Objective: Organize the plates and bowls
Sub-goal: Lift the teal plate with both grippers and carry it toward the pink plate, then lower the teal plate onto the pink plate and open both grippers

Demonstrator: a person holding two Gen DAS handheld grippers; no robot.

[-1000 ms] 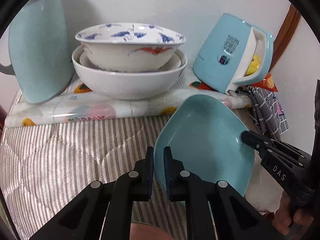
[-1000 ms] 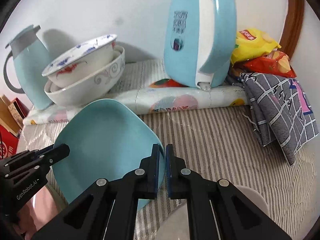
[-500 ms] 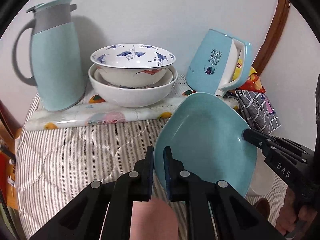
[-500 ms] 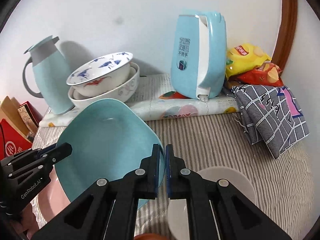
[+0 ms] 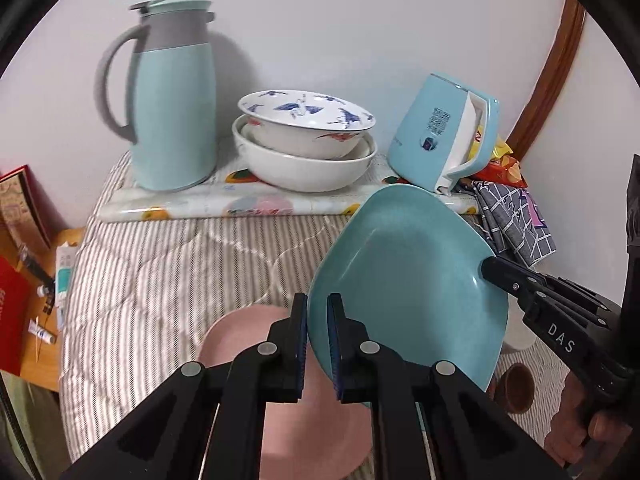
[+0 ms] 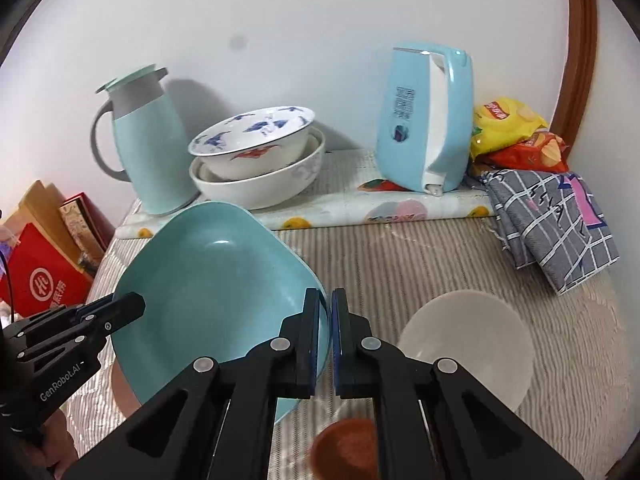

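Note:
Both grippers hold one teal squarish plate [image 5: 412, 280] tilted in the air above the striped cloth. My left gripper [image 5: 317, 312] is shut on its left rim; it also shows in the right wrist view [image 6: 132, 304]. My right gripper [image 6: 330, 312] is shut on the plate's [image 6: 216, 284] right rim; it also shows in the left wrist view [image 5: 490, 268]. A pink plate [image 5: 248, 344] lies under the left gripper. A white bowl [image 6: 468, 340] and a small brown cup [image 6: 344, 454] sit below the right gripper. Stacked white bowls [image 5: 306, 140] stand at the back.
A teal thermos jug [image 5: 172, 92] and a teal kettle [image 5: 444, 132] stand on a fruit-print mat [image 5: 240, 204] against the wall. Snack bags [image 6: 516, 136] and a folded checked cloth [image 6: 552, 216] lie at the right. Red boxes [image 6: 44, 276] stand off the left edge.
Both grippers have pulled back and up from the wall with the teal plate. The pink plate, white bowl and brown cup have come into view below.

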